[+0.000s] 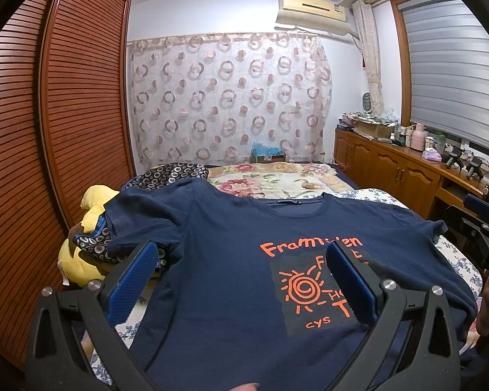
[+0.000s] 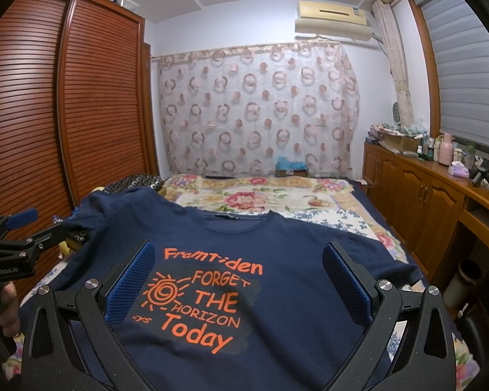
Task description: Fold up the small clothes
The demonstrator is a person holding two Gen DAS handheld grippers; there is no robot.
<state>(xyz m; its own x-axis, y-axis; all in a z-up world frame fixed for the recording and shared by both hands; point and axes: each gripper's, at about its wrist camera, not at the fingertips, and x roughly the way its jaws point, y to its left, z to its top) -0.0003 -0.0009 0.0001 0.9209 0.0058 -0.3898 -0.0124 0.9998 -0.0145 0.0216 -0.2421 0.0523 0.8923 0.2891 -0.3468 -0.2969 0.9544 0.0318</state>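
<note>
A navy T-shirt (image 1: 238, 260) with orange print lies face up on the bed, collar toward the far end; it also shows in the right wrist view (image 2: 277, 244). Its left sleeve (image 1: 140, 215) drapes over a pillow and a toy. My left gripper (image 1: 244, 277) is open and empty, hovering above the shirt's lower chest. My right gripper (image 2: 238, 280) is open and empty, hovering over the print. Each gripper shows at the edge of the other's view: the right one (image 1: 482, 224) and the left one (image 2: 16, 231).
A floral bedspread (image 1: 277, 179) covers the far half of the bed. A yellow plush toy (image 1: 91, 211) and a patterned pillow (image 1: 169, 172) lie at the left. A slatted wardrobe (image 1: 49, 114) stands on the left, a cluttered wooden cabinet (image 1: 391, 163) on the right.
</note>
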